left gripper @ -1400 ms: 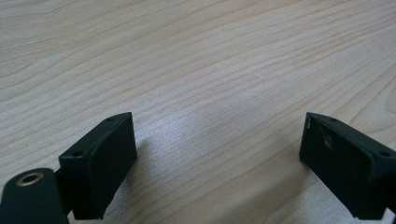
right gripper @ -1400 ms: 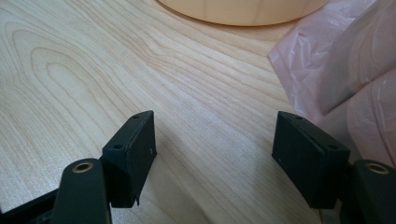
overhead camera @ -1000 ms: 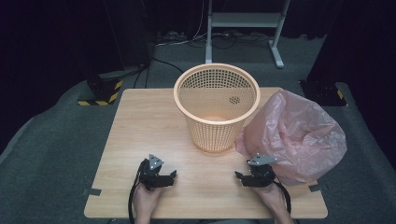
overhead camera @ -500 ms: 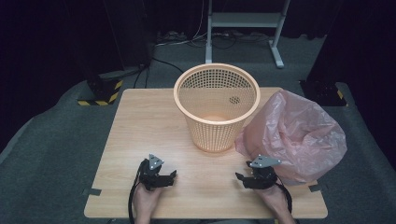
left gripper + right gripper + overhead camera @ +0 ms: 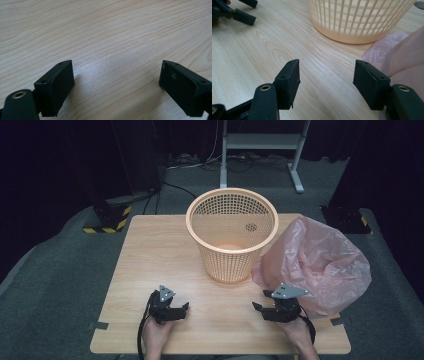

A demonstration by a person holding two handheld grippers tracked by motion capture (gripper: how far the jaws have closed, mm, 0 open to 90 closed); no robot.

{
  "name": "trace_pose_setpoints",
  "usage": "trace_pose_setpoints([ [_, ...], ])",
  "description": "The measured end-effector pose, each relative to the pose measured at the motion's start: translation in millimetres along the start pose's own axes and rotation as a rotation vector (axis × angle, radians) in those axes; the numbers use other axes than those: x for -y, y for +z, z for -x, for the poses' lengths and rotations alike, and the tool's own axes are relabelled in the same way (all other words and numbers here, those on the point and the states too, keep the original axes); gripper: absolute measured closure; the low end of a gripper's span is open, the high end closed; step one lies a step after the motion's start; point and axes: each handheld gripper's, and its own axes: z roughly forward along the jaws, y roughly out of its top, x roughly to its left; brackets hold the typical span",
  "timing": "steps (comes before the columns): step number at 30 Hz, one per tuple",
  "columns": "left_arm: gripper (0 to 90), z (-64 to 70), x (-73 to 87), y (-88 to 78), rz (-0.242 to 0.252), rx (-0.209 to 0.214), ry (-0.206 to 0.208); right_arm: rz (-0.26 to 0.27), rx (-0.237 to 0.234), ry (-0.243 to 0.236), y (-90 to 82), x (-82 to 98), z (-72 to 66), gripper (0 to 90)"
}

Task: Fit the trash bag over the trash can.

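Note:
An orange mesh basket [image 5: 230, 260] stands upright at the middle back of the wooden table [image 5: 160, 255]. A crumpled pink plastic bag [image 5: 320, 260] lies to its right, touching its base. My left gripper [image 5: 181, 310] rests low near the front edge, open, with bare wood between its jaws [image 5: 115, 75]. My right gripper [image 5: 260, 310] is held just in front of the bag, pointing left across the table. Its jaws [image 5: 327, 75] are open and have just been closing a little, with nothing between them. The basket [image 5: 359, 22] and bag [image 5: 407, 55] lie ahead of it, and the left gripper [image 5: 234, 12] is far off.
A white metal stand [image 5: 260, 142] is on the floor behind the table. A black and yellow striped block [image 5: 107, 217] sits on the floor at the back left. Bare wood stretches left of the basket and between the grippers.
My right gripper has risen slightly off the table and its jaws have narrowed a little. The left gripper, basket and bag have not moved.

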Motion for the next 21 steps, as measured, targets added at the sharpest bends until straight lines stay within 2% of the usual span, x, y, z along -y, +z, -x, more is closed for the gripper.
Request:
trace_pose_setpoints([
  [4, 12.8, 0.0, 0.1, -0.1, 0.001, -0.001, -0.002, 0.011, 0.003, 0.002, -10.9, -6.8, 1.4, 39.0],
  [7, 13.0, 0.0, 0.1, -0.1, 0.001, -0.001, -0.002, 0.043, -0.017, 0.013, -16.0, -13.7, 0.5, 39.2],
  [13, 13.3, -0.1, 0.1, -0.2, 0.002, -0.002, -0.003, 0.062, -0.031, -0.032, -27.4, -27.9, -6.8, 39.3],
  [19, 13.4, -0.1, 0.1, -0.1, 0.002, -0.002, -0.003, 0.078, -0.015, -0.063, -39.2, -39.4, -7.8, 38.5],
  [21, 13.6, -0.4, 0.1, -0.3, 0.003, -0.003, -0.001, 0.085, -0.014, -0.053, -42.7, -43.1, -4.2, 38.3],
])
